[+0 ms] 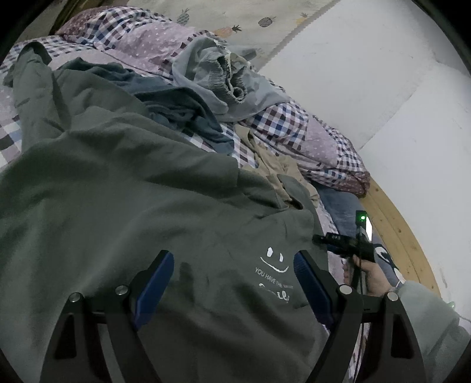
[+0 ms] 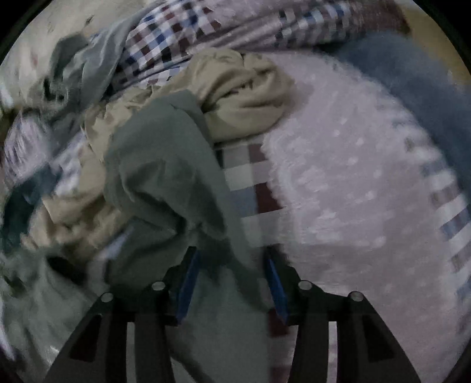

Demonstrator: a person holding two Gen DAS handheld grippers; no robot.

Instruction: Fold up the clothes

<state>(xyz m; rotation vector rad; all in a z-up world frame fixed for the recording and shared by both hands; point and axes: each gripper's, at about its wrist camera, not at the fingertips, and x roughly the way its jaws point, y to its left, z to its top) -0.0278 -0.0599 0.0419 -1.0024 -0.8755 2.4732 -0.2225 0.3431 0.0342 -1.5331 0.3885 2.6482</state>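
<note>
The bed carries a patchwork quilt of purple dotted panels and maroon, blue and white checks. A wooden bed frame edges the right side of the bed. A white wall stands beyond the frame. At the far end, a pale sheet bears a pineapple print. Lighting is dim and even.

beige garment crowds green shirt
</note>
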